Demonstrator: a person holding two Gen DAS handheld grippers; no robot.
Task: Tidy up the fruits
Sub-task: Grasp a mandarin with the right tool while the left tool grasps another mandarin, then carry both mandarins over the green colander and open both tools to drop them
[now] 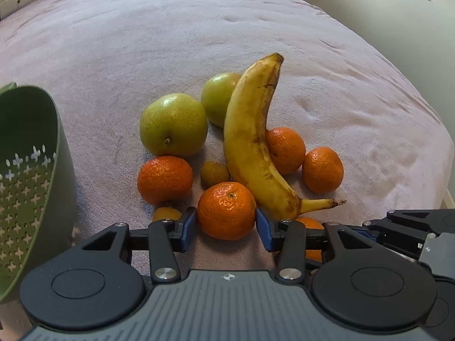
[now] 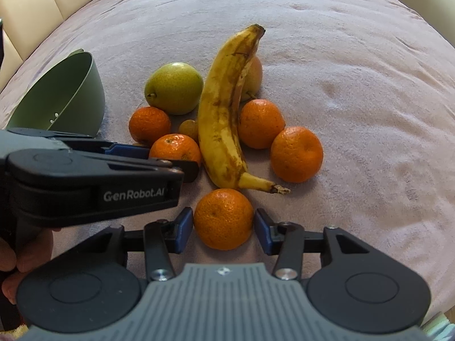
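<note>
A pile of fruit lies on the pink cloth: a spotted banana [image 1: 250,145] [image 2: 223,113], two green pears [image 1: 173,125] [image 2: 174,87], several mandarins and small yellowish fruits. My left gripper [image 1: 226,223] has its blue pads on both sides of one mandarin [image 1: 226,210], touching it; that mandarin shows in the right wrist view [image 2: 175,147]. My right gripper [image 2: 223,223] likewise closes around another mandarin [image 2: 223,218] at the near end of the pile. Both fruits rest on the cloth.
A green perforated colander bowl [image 1: 31,176] [image 2: 68,96] stands to the left of the pile. The left gripper's body [image 2: 93,179] lies close beside the right one. Cream chairs [image 2: 31,11] stand at the far left; a wall [image 1: 384,28] is at the right.
</note>
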